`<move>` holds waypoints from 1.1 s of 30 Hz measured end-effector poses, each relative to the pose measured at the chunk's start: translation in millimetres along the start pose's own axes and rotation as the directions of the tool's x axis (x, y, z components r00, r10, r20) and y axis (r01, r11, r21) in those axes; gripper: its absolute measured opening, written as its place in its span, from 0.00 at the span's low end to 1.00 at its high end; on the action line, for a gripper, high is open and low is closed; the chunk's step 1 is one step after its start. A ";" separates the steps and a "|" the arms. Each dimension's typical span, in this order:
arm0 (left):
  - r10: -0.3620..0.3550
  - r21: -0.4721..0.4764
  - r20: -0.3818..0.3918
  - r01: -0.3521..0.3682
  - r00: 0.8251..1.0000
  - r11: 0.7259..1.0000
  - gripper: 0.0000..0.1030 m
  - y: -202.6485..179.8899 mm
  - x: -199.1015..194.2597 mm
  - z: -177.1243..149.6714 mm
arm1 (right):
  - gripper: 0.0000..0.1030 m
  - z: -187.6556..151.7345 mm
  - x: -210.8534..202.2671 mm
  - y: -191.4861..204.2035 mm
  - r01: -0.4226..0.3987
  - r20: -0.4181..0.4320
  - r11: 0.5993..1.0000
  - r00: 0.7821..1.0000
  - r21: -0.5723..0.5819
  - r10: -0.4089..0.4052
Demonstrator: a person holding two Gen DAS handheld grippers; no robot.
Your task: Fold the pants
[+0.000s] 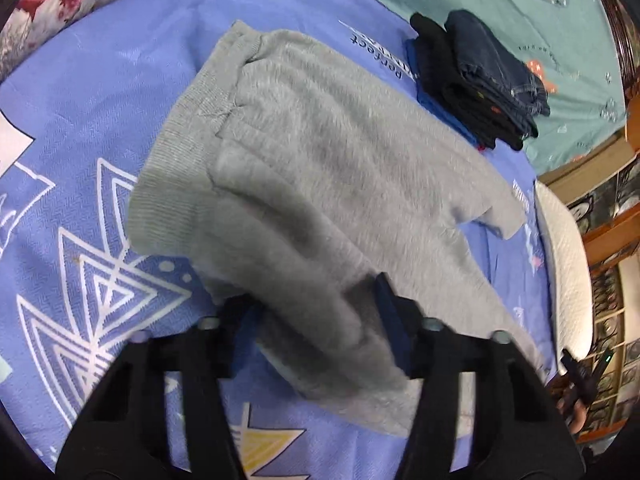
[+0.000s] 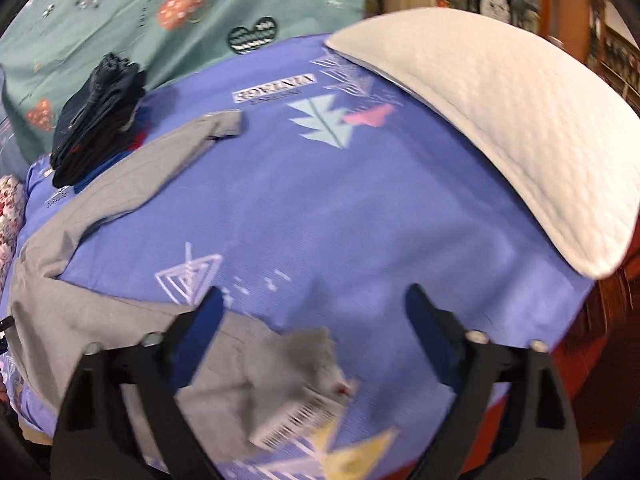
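Grey fuzzy pants (image 1: 304,168) lie spread on the blue patterned bedsheet (image 1: 80,128), waistband at the far left, legs running toward me. My left gripper (image 1: 320,300) is open, its fingers straddling the near leg's fabric, which bulges between them. In the right wrist view the pants (image 2: 80,216) lie at the left, one leg end (image 2: 224,124) far away, the other leg end with a barcode tag (image 2: 296,420) lying between my fingers. My right gripper (image 2: 314,304) is open wide just above that leg end.
A stack of folded dark clothes (image 1: 480,80) sits beyond the pants, also in the right wrist view (image 2: 96,120). A white pillow (image 2: 500,140) lies at the bed's right edge. A teal blanket (image 1: 500,8) covers the far side. A floral pillow (image 1: 60,0) lies far left.
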State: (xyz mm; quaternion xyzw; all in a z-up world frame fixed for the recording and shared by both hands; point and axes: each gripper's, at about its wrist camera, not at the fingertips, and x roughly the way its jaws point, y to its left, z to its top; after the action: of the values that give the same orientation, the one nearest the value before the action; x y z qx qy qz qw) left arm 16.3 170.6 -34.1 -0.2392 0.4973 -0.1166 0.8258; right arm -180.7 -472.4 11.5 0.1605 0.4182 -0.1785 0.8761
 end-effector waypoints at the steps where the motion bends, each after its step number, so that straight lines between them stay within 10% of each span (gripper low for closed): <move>1: -0.028 -0.023 0.012 0.028 1.000 0.999 0.20 4.6 -1.9 0.3 | 0.94 -5.0 -0.3 -6.0 -0.033 -0.019 0.999 0.999 0.005 0.033; 6: -0.049 -0.046 0.034 0.051 0.998 0.998 0.10 8.1 -8.4 -4.2 | 0.93 -22.4 28.4 7.6 -0.138 -0.206 0.990 0.970 -0.033 0.128; 7: -0.041 -0.054 0.019 0.042 0.999 0.998 0.11 8.9 -6.4 -3.6 | 0.72 -27.5 39.6 15.7 -0.128 -0.267 0.990 0.958 -0.056 0.109; 9: -0.023 -0.075 -0.012 0.022 1.000 0.997 0.35 12.1 -2.1 0.5 | 0.54 -32.6 44.0 30.6 -0.123 -0.292 0.985 0.953 -0.119 0.083; 11: 0.016 -0.095 -0.001 -0.015 1.000 0.995 0.80 12.4 -0.8 8.1 | 0.24 -30.4 37.5 38.2 -0.159 -0.288 0.976 0.951 -0.148 0.111; 13: 0.042 -0.086 0.026 -0.039 0.999 0.995 0.71 11.0 -0.6 15.7 | 0.21 -26.2 29.9 42.1 -0.194 -0.262 0.968 0.954 -0.157 0.148; 14: 0.042 -0.083 0.030 -0.040 0.999 0.996 0.35 10.0 -0.2 18.3 | 0.14 -24.1 26.6 42.3 -0.197 -0.244 0.967 0.958 -0.161 0.154; 16: 0.012 -0.072 0.019 -0.011 1.000 0.997 0.11 8.0 0.4 20.5 | 0.13 -18.0 19.0 36.3 -0.209 -0.198 0.969 0.964 -0.134 0.180; 27: 0.016 -0.039 0.124 -0.011 0.992 0.999 0.06 21.5 -75.8 -19.1 | 0.11 42.0 -49.3 23.2 -0.308 0.141 0.941 0.935 -0.140 0.327; 33: 0.149 -0.003 -0.008 -0.149 0.989 0.989 0.16 45.3 -40.3 -48.7 | 0.14 10.7 27.2 -0.4 -0.219 -0.162 0.973 0.965 -0.067 0.206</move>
State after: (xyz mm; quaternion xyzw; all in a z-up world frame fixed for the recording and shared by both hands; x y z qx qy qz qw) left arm -47.8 213.2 -45.5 -0.2025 0.5173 -0.0546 0.8297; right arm -157.7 -482.2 -3.7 0.1804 0.4722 -0.0527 0.8612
